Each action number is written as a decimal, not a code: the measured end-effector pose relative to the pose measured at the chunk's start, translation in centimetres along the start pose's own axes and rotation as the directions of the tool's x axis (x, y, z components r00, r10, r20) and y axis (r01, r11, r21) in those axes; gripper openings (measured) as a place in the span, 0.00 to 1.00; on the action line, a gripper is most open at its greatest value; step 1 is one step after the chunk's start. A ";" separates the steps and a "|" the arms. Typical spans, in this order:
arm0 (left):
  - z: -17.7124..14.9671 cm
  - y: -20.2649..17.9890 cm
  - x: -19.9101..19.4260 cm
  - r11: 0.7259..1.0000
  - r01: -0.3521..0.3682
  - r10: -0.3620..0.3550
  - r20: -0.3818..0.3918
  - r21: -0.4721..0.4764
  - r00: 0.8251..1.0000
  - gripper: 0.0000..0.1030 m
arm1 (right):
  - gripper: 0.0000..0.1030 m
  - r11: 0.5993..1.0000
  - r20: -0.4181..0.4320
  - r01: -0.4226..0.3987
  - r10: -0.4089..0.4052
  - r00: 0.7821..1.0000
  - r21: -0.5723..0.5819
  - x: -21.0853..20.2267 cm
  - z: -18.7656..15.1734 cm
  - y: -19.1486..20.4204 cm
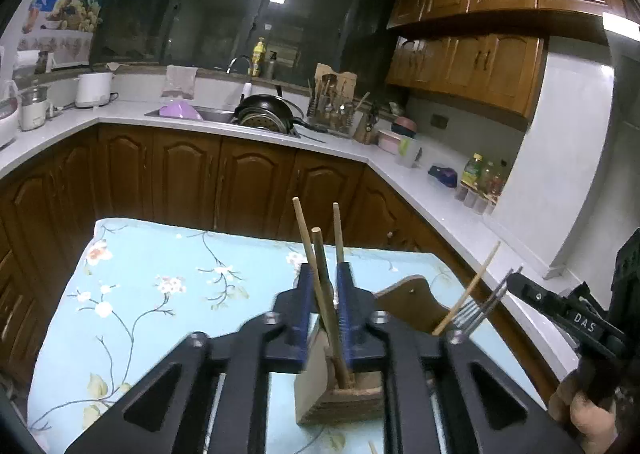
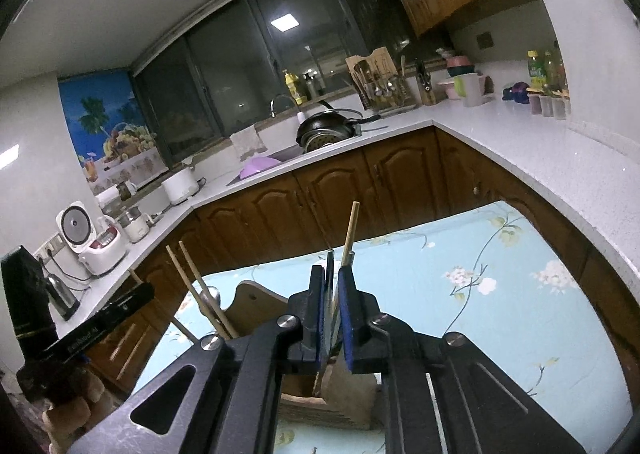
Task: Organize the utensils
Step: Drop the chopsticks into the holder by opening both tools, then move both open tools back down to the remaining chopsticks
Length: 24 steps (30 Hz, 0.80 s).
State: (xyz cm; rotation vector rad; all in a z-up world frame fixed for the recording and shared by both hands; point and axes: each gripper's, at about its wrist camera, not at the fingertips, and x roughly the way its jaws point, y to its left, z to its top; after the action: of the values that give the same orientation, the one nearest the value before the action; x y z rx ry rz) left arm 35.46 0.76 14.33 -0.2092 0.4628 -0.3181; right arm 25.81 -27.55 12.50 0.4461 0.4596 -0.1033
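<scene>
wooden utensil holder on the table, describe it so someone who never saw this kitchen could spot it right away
Find the table with the pale blue floral cloth in front of the dark wood cabinets. On it stands the wooden utensil holder, a small box with a layered edge and a taller curved back. It is the only thing there with chopsticks and a fork sticking up from it.

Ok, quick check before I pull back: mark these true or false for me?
1. Wooden chopsticks stand between the left claw's pads. True.
2. The tablecloth is plain red. False: it is light blue with flowers.
3. The holder under the claws is wooden. True.
4. Nothing is between the right claw's pads. False: a metal utensil stands there.
</scene>
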 end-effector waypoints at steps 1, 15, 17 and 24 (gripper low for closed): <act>0.0 0.0 -0.3 1.000 -0.007 0.007 0.006 0.000 1.000 0.27 | 0.29 1.000 0.007 -0.007 0.007 1.000 0.007 -0.3 0.0 -0.1; -4.4 0.1 -8.7 0.997 -0.071 0.071 0.000 -0.020 0.997 0.82 | 0.91 0.998 0.074 -0.067 0.065 0.995 0.022 -8.1 -2.9 0.3; -5.4 -0.1 -10.2 0.998 -0.062 0.062 -0.009 -0.021 0.998 0.84 | 0.92 0.998 0.067 -0.058 0.057 0.996 0.004 -9.4 -4.1 0.4; -8.0 0.0 -14.1 0.997 -0.049 0.045 -0.063 -0.053 0.997 0.86 | 0.93 1.000 0.025 -0.016 0.016 1.000 -0.026 -12.6 -7.9 0.3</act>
State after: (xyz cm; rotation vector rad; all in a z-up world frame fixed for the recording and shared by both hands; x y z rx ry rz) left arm 19.74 4.68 13.01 -0.2413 0.5374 -0.2667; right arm 11.42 -23.85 11.96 0.4224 0.4318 -0.0874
